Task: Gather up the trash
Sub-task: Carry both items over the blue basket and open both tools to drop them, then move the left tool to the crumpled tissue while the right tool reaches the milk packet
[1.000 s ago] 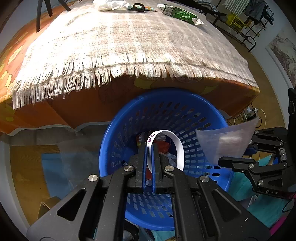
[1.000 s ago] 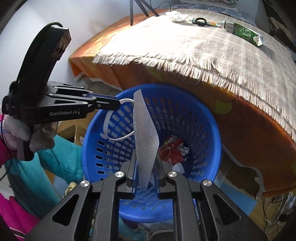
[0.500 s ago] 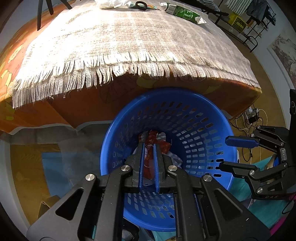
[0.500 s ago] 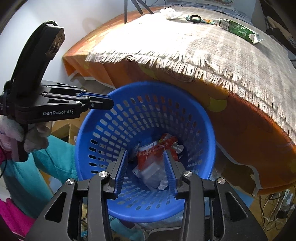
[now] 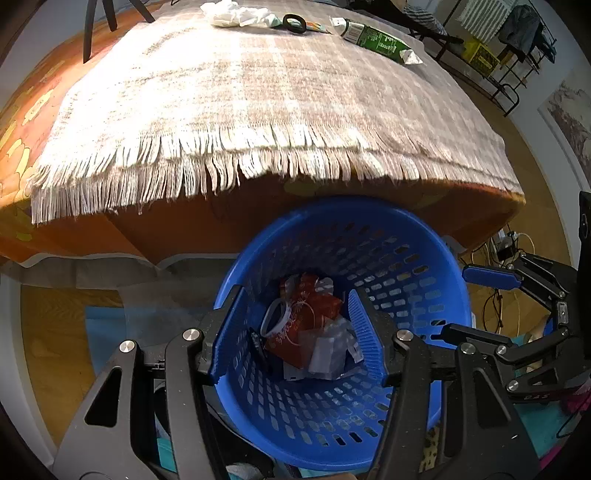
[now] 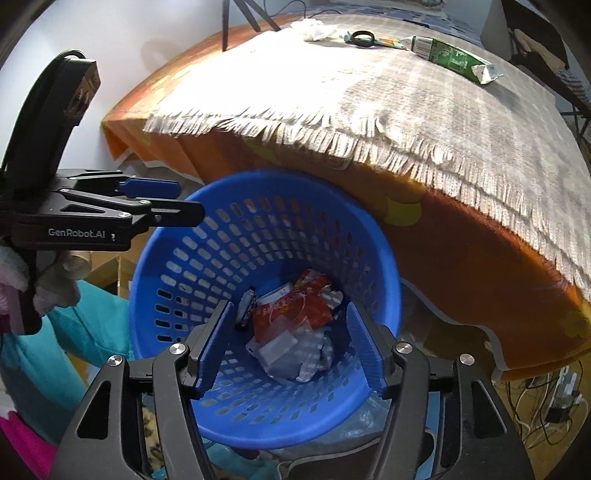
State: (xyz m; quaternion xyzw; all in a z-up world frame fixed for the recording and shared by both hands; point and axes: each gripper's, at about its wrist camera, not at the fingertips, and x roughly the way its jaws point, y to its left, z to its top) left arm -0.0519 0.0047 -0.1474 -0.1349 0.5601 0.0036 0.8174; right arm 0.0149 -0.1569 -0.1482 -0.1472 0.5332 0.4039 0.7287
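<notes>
A blue perforated basket [image 5: 406, 236] stands on the floor against the table edge. In it lie a red wrapper [image 5: 310, 317], a white band [image 5: 275, 321] and a clear plastic sheet [image 5: 325, 350]. My left gripper [image 5: 295, 291] hangs over the basket, its jaws opening with nothing between them. My right gripper [image 6: 289, 305] hangs over the same basket [image 6: 258, 177], jaws also opening and empty, above the red wrapper [image 6: 295, 310] and the plastic sheet [image 6: 284, 350]. Each sees the other at the rim: the right gripper [image 5: 461, 302] and the left gripper [image 6: 188, 201].
On the fringed checked cloth [image 5: 258, 96] at the table's far end lie a green packet [image 5: 373, 37], scissors [image 5: 295, 23] and a crumpled tissue [image 5: 229, 13]. An orange cover [image 6: 461, 258] hangs below. Cables [image 6: 554, 398] lie on the floor at right. A gloved hand [image 6: 55, 284] holds the left gripper.
The left gripper let go of the white band and the right let go of the clear plastic sheet. Both pieces now lie in the basket. Both pairs of jaws have spread apart.
</notes>
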